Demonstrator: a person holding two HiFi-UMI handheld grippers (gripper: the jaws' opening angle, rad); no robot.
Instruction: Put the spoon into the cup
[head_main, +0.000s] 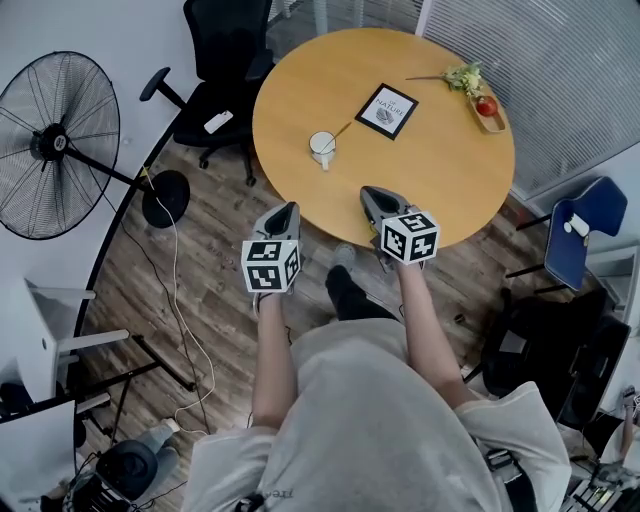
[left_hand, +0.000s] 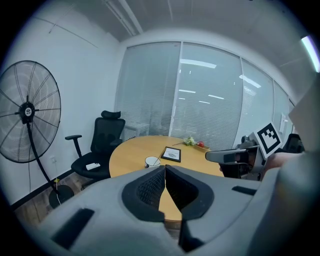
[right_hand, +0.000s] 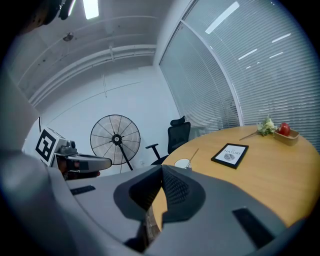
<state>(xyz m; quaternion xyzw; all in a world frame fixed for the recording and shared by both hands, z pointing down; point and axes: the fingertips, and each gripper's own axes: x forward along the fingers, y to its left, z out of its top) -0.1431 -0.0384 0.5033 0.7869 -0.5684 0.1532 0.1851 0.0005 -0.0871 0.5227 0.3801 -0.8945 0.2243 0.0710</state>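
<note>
Left tool (head_main: 289, 207) and right tool (head_main: 368, 192) closed, empty — spoon (head_main: 342, 131) in cup (head_main: 322, 147) well ahead.

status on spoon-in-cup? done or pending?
Done, by the look of it: the spoon stands in the white cup on the round table, its handle leaning out over the rim. In hand: nothing. The left tool and right tool are both shut and empty, held at the table's near edge, well clear of the cup. Left to do: nothing that shows.
</note>
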